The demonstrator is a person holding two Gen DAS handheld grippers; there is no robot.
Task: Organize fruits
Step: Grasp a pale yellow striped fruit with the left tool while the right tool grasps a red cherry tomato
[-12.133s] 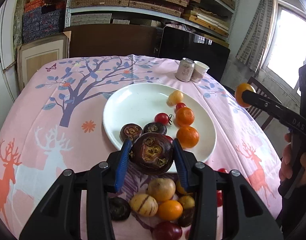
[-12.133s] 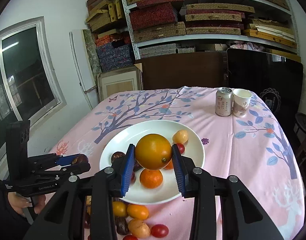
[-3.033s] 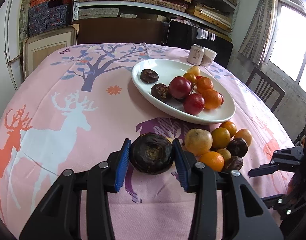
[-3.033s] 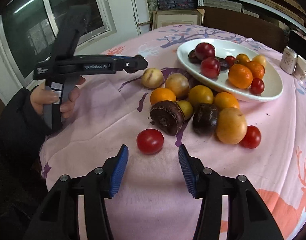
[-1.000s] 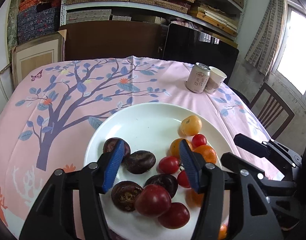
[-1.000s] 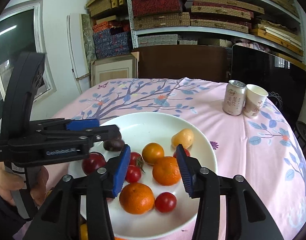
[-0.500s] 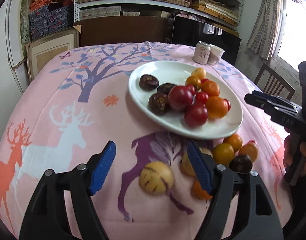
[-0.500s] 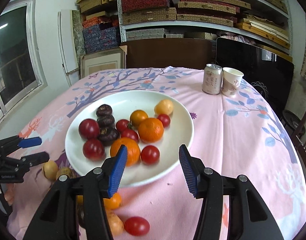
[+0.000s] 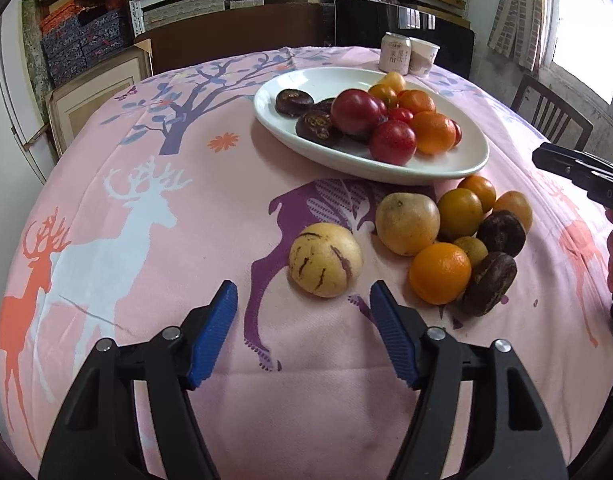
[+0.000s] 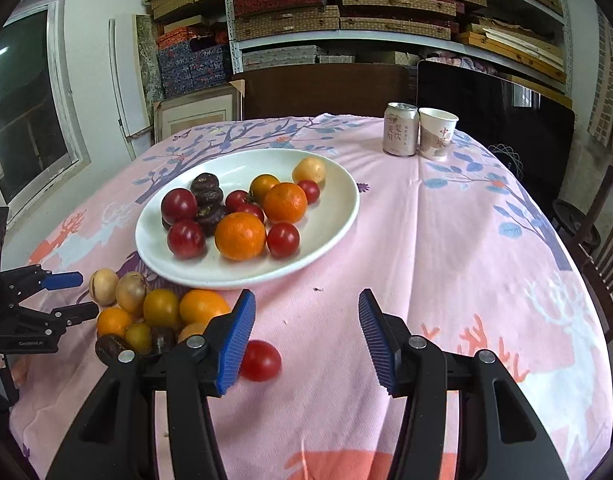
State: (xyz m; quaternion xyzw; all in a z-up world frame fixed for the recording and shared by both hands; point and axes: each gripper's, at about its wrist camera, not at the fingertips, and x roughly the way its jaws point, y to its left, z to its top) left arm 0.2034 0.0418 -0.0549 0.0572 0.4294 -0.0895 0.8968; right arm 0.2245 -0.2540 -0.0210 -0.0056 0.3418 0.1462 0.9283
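Your left gripper (image 9: 304,336), jaws spread and empty after narrowing slightly, had the pale yellow purple-streaked round fruit (image 9: 325,259) lying just ahead at twelve o'clock.

Red tomato (image 10: 261,361) partly hidden behind right jaw; can (image 10: 401,130) label unreadable.

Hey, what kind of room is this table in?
Probably a storeroom used as a dining spot: shelves stacked with flat boxes, a table under a pink tablecloth, and a wooden chair beside it.
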